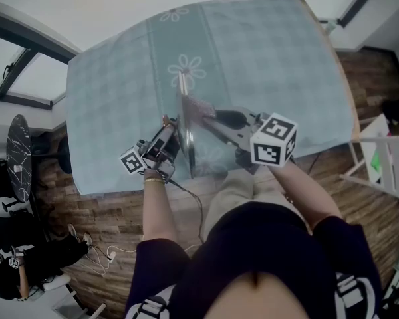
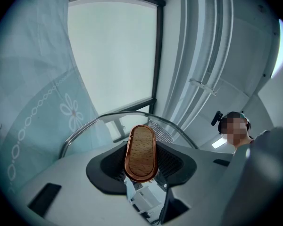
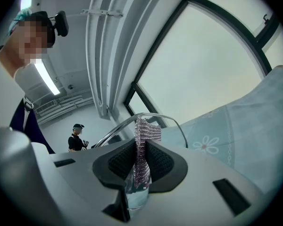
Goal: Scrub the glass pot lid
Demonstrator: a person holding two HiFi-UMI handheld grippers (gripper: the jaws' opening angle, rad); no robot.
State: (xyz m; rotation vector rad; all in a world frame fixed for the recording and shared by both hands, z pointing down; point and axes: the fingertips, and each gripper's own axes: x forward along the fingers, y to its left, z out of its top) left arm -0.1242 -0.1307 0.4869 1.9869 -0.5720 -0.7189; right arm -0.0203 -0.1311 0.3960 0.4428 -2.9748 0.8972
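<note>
over table (image 1: 266,52), upright glass lid (image 1: 187,133), cloth (image 1: 201,106) alongside

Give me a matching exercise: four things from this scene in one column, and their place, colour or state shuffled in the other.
1. wooden handle
2. scrub cloth
3. glass lid
4. tablecloth

A. pale blue-green with flowers
B. clamped in the right gripper
C. clamped in the left gripper
D. turned on edge

Pairs: 1-C, 2-B, 3-D, 4-A
</note>
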